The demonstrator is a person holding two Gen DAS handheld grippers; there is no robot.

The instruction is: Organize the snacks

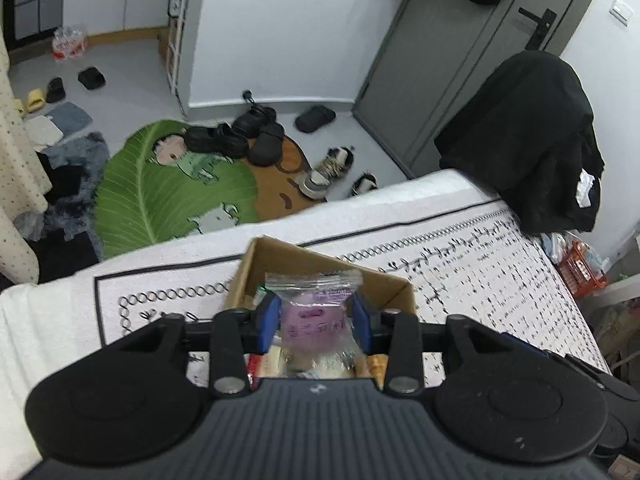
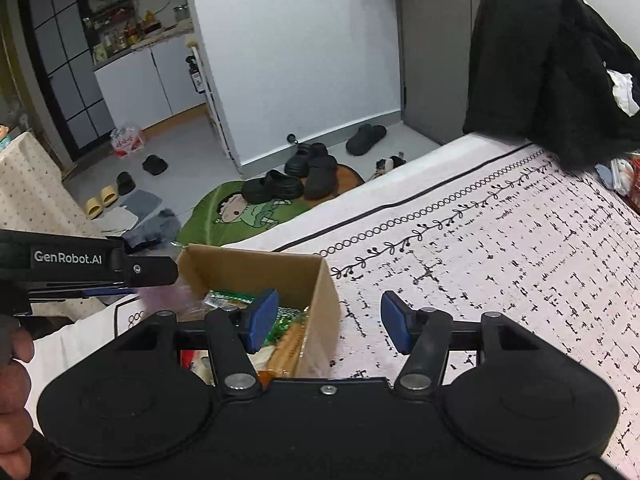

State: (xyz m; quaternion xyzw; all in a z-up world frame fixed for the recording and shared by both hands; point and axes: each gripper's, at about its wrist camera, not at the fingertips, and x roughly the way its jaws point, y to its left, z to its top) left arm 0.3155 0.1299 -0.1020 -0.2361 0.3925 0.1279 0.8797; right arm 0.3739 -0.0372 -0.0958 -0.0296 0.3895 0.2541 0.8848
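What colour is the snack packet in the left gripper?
Pink and clear, seen best in the left wrist view: snack packet, left gripper.

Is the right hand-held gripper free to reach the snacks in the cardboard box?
Probably yes. The right hand-held gripper is open and empty beside the open-topped cardboard box; only the left hand-held gripper, holding a purple snack packet, crowds it.

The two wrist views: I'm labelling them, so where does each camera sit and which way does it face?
Left wrist: rides the left gripper, looking along its fingers clamping a purple snack packet above the cardboard box.
Right wrist: rides the open right gripper, facing the bed; a hand shows.
Shared: box, bed, floor shoes.
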